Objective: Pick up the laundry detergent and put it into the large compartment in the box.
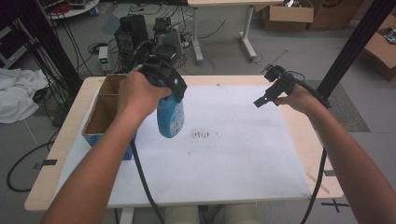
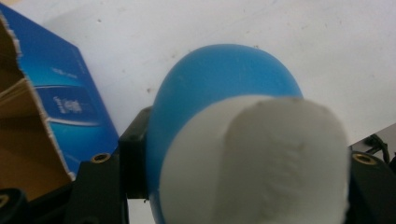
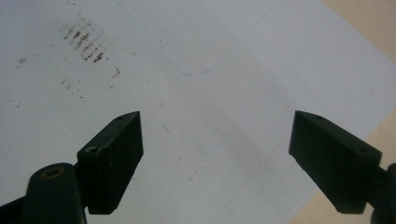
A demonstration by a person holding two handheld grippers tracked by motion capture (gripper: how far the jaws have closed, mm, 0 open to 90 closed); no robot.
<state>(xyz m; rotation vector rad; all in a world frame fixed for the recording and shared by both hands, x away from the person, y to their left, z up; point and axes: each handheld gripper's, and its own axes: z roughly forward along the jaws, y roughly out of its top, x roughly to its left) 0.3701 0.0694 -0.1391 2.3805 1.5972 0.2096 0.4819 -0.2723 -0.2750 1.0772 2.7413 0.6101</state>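
Left gripper (image 1: 163,86): jaws clamped on a blue bottle (image 1: 170,115) with a white cap, held above the counter (image 1: 233,154), apparently clear of it, just beside the open cardboard box (image 1: 105,109). Right gripper (image 1: 268,95): jaws wide, unloaded, over the white sheet's far right part.

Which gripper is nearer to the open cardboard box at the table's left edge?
Left. The left gripper, shut on the blue bottle, hangs just right of the cardboard box. The right gripper, open and holding nothing, is far across the table on the right side.
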